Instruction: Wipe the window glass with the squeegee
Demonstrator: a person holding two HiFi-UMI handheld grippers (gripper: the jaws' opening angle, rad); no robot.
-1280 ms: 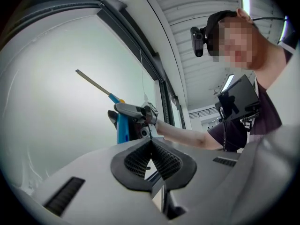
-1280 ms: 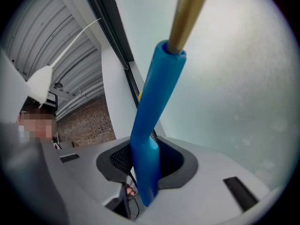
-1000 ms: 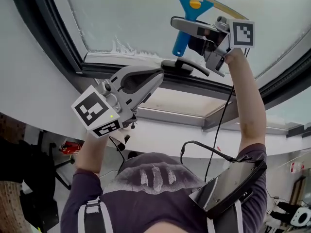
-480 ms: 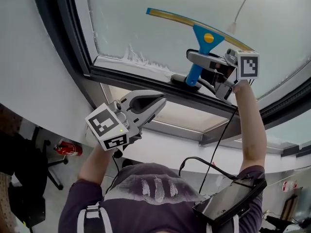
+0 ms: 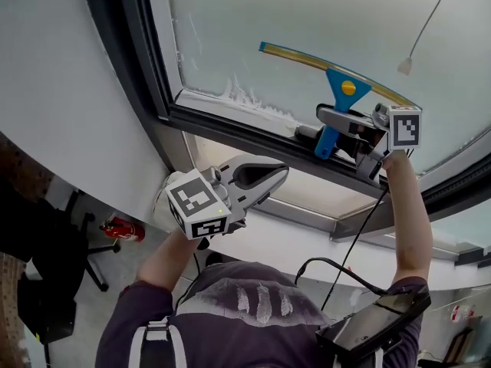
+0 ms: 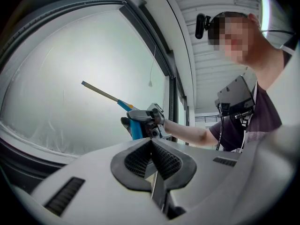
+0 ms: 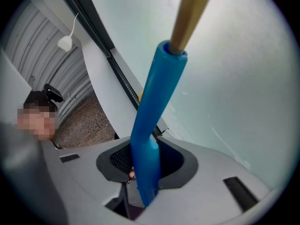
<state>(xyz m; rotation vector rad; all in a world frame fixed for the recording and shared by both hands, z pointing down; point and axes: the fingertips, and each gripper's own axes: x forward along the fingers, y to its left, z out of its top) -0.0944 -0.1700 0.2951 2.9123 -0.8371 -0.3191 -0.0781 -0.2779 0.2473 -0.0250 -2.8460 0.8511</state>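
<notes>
Blue plastic squeegee (image 5: 343, 90): handle clamped between jaws of right gripper (image 5: 328, 119); yellowish blade laid against window glass (image 5: 307, 14), low on pane, just above dark frame (image 5: 230, 125). Left gripper (image 5: 280, 176) below frame, jaws together, nothing between. Streaky residue (image 5: 245, 94) along pane's lower left edge. Judged: tool light; handle stiff, smooth, liable to twist in grip; blade edge probably soft. Best hold mid-handle, as shown, keeping blade flat on glass.

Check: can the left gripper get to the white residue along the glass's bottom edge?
Probably yes. The left gripper, shut and empty, hangs just below the window frame, nothing between it and the white residue; the squeegee is farther along.
</notes>
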